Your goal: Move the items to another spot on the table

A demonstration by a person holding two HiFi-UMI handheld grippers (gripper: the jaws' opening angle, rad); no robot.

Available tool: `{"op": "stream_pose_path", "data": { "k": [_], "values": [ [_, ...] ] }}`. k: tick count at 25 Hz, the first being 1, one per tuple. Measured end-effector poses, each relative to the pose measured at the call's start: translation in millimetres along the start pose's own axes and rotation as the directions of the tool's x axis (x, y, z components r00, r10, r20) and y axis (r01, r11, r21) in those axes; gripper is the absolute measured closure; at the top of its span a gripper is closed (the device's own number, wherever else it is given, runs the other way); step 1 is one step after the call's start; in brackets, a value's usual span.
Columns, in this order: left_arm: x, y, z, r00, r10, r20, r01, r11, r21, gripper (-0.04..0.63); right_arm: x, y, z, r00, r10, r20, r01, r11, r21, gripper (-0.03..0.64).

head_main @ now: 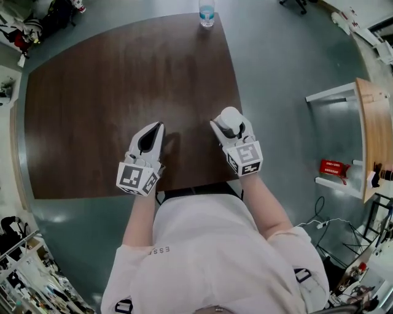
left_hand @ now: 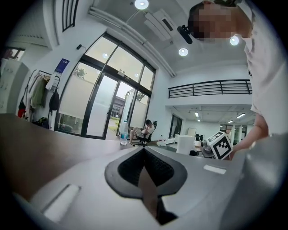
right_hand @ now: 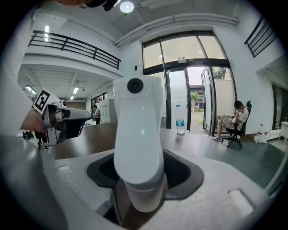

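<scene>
Now the right gripper [right_hand: 139, 191] grasps a white device [right_hand: 137, 130] upright, long axis vertical, its dark spot facing 6 o'clock, over the worktop's [head_main: 92, 122] 5 o'clock edge. The left gripper [left_hand: 144, 155] is clenched and empty.

The brown table [head_main: 92, 122] lies open ahead of both grippers. Only a water bottle [head_main: 207, 13] stands at its far edge, well ahead of the right gripper [head_main: 228, 130], whose white container [head_main: 231, 118] juts forward. A bare gap separates it from the left gripper [head_main: 153, 132].
</scene>
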State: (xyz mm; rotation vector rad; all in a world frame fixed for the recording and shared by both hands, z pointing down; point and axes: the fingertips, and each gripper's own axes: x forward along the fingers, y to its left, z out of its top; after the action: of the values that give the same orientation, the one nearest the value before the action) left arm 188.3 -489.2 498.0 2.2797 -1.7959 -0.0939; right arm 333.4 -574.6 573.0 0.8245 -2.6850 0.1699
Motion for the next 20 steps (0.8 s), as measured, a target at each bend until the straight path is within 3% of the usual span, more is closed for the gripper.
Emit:
{"op": "stream_pose_path", "data": {
  "k": [13, 14, 16, 20],
  "values": [
    [-5, 5, -18, 1.0, 0.01, -0.003, -0.01, 1.0, -0.005, 0.578, 9, -1, -14, 1.0, -0.002, 0.024, 0.002, 1.0, 0.008, 0.37],
    [-6, 4, -16, 1.0, 0.005, -0.006, -0.005, 1.0, -0.008, 0.578, 10, -3, -17, 1.0, -0.018, 0.011, 0.018, 1.0, 0.008, 0.342],
    [-8, 2, -11, 1.0, -0.009, -0.009, 0.008, 1.0, -0.01, 0.58, 9, -8, -18, 0.999, -0.054, -0.006, 0.054, 0.998, 0.018, 0.223],
    [-21, 3, 4, 1.0, -0.03, -0.008, 0.03, 1.0, -0.01, 0.578, -7, 3, 12, 0.996, -0.059, 0.064, 0.057, 0.998, 0.036, 0.204]
  ]
}}
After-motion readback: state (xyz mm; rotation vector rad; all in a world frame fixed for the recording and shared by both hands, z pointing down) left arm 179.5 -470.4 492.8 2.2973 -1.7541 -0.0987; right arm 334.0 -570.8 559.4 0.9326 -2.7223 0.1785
